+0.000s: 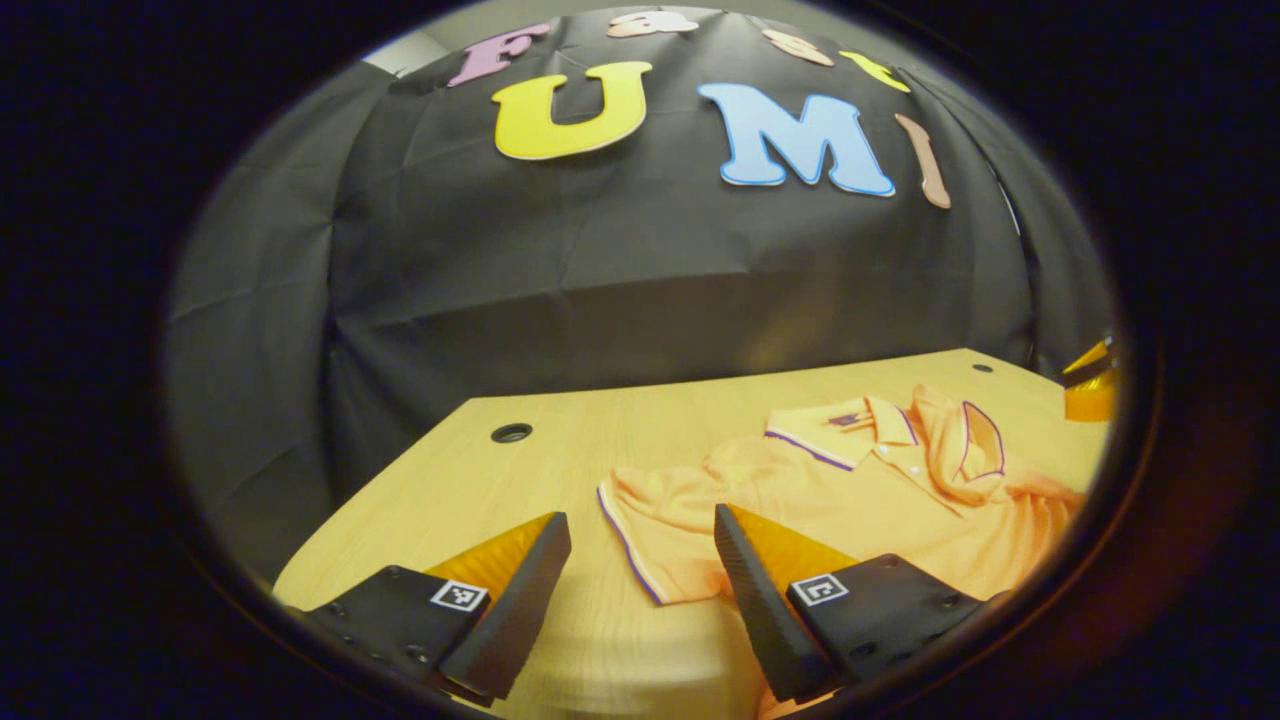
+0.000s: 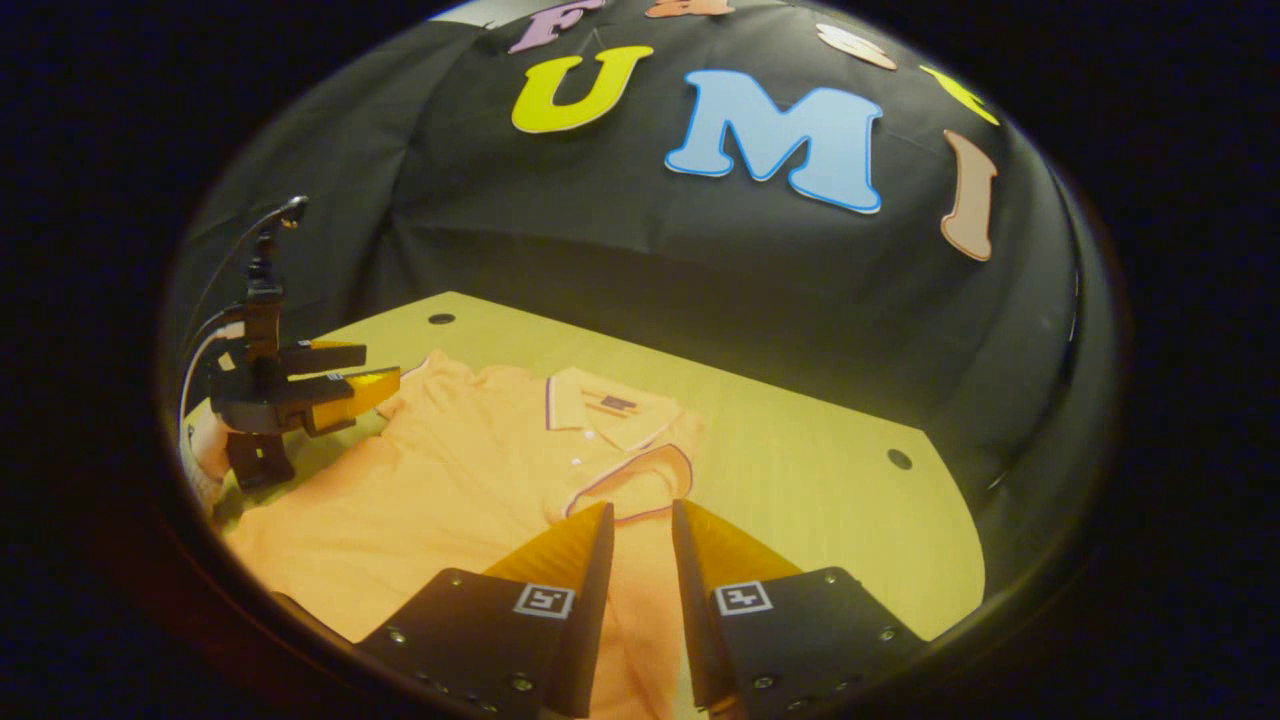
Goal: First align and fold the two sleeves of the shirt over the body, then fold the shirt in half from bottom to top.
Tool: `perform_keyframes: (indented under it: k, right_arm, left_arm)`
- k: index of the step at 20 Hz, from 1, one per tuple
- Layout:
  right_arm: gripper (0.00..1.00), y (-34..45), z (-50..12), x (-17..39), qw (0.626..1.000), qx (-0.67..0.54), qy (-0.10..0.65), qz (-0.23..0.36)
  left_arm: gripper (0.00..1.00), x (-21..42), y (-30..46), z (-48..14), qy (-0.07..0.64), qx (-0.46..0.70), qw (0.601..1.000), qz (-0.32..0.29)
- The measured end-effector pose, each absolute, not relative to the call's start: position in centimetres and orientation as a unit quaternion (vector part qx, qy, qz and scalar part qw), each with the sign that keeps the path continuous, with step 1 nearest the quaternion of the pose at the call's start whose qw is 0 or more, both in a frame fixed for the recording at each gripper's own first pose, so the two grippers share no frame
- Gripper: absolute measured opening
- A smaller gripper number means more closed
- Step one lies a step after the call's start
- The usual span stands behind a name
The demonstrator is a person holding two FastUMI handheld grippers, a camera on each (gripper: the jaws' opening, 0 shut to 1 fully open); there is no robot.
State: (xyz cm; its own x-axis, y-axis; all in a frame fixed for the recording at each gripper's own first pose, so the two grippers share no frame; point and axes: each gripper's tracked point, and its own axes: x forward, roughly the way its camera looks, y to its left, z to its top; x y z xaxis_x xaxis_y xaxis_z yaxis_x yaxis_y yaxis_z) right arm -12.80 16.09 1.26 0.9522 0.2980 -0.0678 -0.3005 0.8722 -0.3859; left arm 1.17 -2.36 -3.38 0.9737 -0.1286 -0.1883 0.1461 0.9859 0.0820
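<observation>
On the desk (image 1: 560, 440) lies the orange polo shirt (image 1: 850, 500), one sleeve (image 2: 640, 480) already folded over; beside its flat sleeve (image 1: 650, 530) the left gripper (image 1: 640, 560) hovers spread. Right gripper (image 2: 640, 560) hangs narrowly parted, pinching nothing. Next, probably, grasp that sleeve's hem.

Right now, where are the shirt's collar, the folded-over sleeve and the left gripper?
collar (image 2: 600, 402), right gripper view, on the flat collar panel.
folded-over sleeve (image 2: 640, 480), right gripper view, on the cloth inside the trimmed cuff.
left gripper (image 1: 640, 580), left gripper view, midway between its fingertips.
</observation>
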Motion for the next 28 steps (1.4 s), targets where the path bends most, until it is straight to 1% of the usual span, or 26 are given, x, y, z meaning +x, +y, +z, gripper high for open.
perform_keyframes:
  k: [4, 5, 6, 7, 8, 9, 10, 11, 13, 14, 15, 17, 18, 19, 21, 22, 23, 24, 25, 26, 27, 28]
  right_arm:
    - [0.36, 14.4, 0.7, -13.9, 0.971, -0.179, -0.007, 0.156]
    - [0.36, 14.0, 0.6, -13.9, 0.972, -0.177, -0.009, 0.154]
    - [0.37, 13.5, 0.6, -14.0, 0.973, -0.176, -0.012, 0.152]
    - [0.36, 13.2, 0.6, -13.9, 0.973, -0.174, -0.014, 0.150]
    - [0.36, 12.9, 0.6, -14.0, 0.974, -0.170, -0.016, 0.149]
    - [0.36, 12.7, 0.5, -14.1, 0.975, -0.166, -0.018, 0.150]
    - [0.36, 12.5, 0.5, -14.1, 0.975, -0.161, -0.020, 0.151]
    - [0.36, 12.2, 0.5, -14.1, 0.976, -0.155, -0.022, 0.151]
    - [0.36, 11.7, 0.4, -14.0, 0.978, -0.143, -0.025, 0.151]
    - [0.36, 11.4, 0.3, -13.9, 0.979, -0.135, -0.024, 0.152]
    - [0.36, 11.2, 0.1, -13.9, 0.980, -0.126, -0.024, 0.153]
    - [0.36, 10.7, 0.0, -13.9, 0.982, -0.109, -0.022, 0.154]
    - [0.36, 10.4, -0.2, -13.8, 0.983, -0.103, -0.020, 0.152]
    - [0.36, 9.8, -0.3, -14.0, 0.983, -0.100, -0.019, 0.151]
    - [0.36, 8.6, -0.5, -14.3, 0.985, -0.096, -0.019, 0.145]
    - [0.37, 8.3, -0.5, -14.2, 0.985, -0.095, -0.018, 0.142]
    - [0.34, 8.0, -0.6, -14.3, 0.986, -0.093, -0.017, 0.140]
    - [0.36, 7.7, -0.7, -14.3, 0.986, -0.091, -0.016, 0.138]
    - [0.36, 7.3, -0.9, -14.4, 0.986, -0.089, -0.013, 0.137]
    - [0.37, 7.0, -1.0, -14.3, 0.987, -0.088, -0.012, 0.135]
    - [0.34, 6.6, -1.0, -14.3, 0.987, -0.088, -0.011, 0.131]
    - [0.34, 6.1, -1.0, -14.3, 0.988, -0.087, -0.010, 0.127]
  left_arm:
    - [0.94, 1.0, -2.6, -5.8, 0.152, 0.071, 0.982, -0.081]
    - [0.90, 0.9, -2.5, -6.0, 0.161, 0.075, 0.981, -0.080]
    - [0.90, 0.9, -2.4, -6.4, 0.168, 0.079, 0.979, -0.082]
    - [0.85, 0.8, -2.5, -6.7, 0.178, 0.083, 0.977, -0.085]
    - [0.90, 0.8, -2.9, -7.4, 0.192, 0.087, 0.973, -0.093]
    - [0.90, 0.7, -3.0, -7.8, 0.200, 0.092, 0.971, -0.095]
    - [0.95, 1.0, -3.3, -7.7, 0.200, 0.091, 0.970, -0.102]
    - [0.95, 0.8, -3.4, -7.6, 0.200, 0.088, 0.970, -0.104]
    - [0.80, 0.5, -4.4, -7.7, 0.210, 0.062, 0.967, -0.134]
    - [0.72, 0.6, -4.7, -7.8, 0.212, 0.050, 0.967, -0.134]
    - [0.50, 0.6, -4.8, -7.8, 0.213, 0.052, 0.967, -0.131]
    - [0.39, 0.7, -5.1, -7.9, 0.213, 0.051, 0.967, -0.132]
    - [0.38, 0.7, -5.2, -7.8, 0.213, 0.047, 0.967, -0.127]
    - [0.21, 0.6, -5.3, -7.8, 0.210, 0.046, 0.968, -0.127]
    - [0.08, 0.6, -5.3, -7.8, 0.213, 0.048, 0.969, -0.120]
    - [0.08, 0.6, -5.4, -7.7, 0.213, 0.050, 0.969, -0.117]
    - [0.08, 0.7, -5.4, -7.6, 0.209, 0.051, 0.970, -0.115]
    - [0.09, 0.7, -5.7, -7.3, 0.204, 0.050, 0.971, -0.117]
    - [0.09, 1.0, -5.9, -6.6, 0.192, 0.055, 0.973, -0.120]
    - [0.08, 1.2, -6.0, -6.0, 0.183, 0.067, 0.974, -0.118]
    - [0.08, 1.4, -6.3, -5.3, 0.174, 0.084, 0.974, -0.118]
    - [0.09, 1.4, -7.0, -4.4, 0.164, 0.099, 0.974, -0.120]
